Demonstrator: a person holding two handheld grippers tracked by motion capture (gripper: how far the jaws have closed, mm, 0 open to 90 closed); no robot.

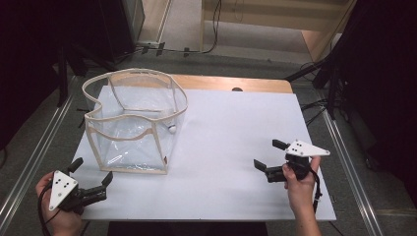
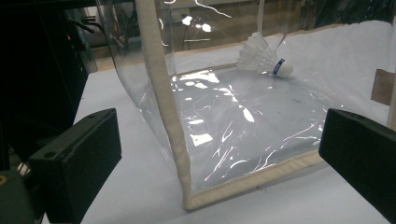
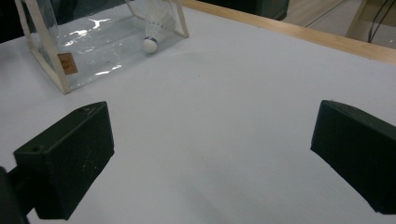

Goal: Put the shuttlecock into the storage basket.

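1. Left gripper (image 1: 92,175) sits at the near left corner of the white table (image 1: 236,147), its jaws spread wide with nothing between them. In the left gripper view they frame the near corner seam of the clear bag (image 2: 243,126).
2. Right gripper (image 1: 269,156) rests near the table's right edge, well apart from the bag. Its jaws also stand apart and empty, pointing across bare tabletop toward the bag (image 3: 93,42).
3. That clear bag (image 1: 135,120), with cream edging, stands upright and open-topped on the left half of the table, toward the far edge.
4. A white shuttlecock (image 2: 264,58) lies on its side on the bag's floor, in the far corner on the right-hand side; the high view shows it (image 1: 171,129) through the plastic wall, and the right gripper view shows its cork end (image 3: 152,39) against the seam.
5. Judged from this layout, the shuttlecock is already inside the bag and neither gripper touches anything, so either the placing is done or a removal has not begun.
6. Any handling of the bag itself remains to be done.
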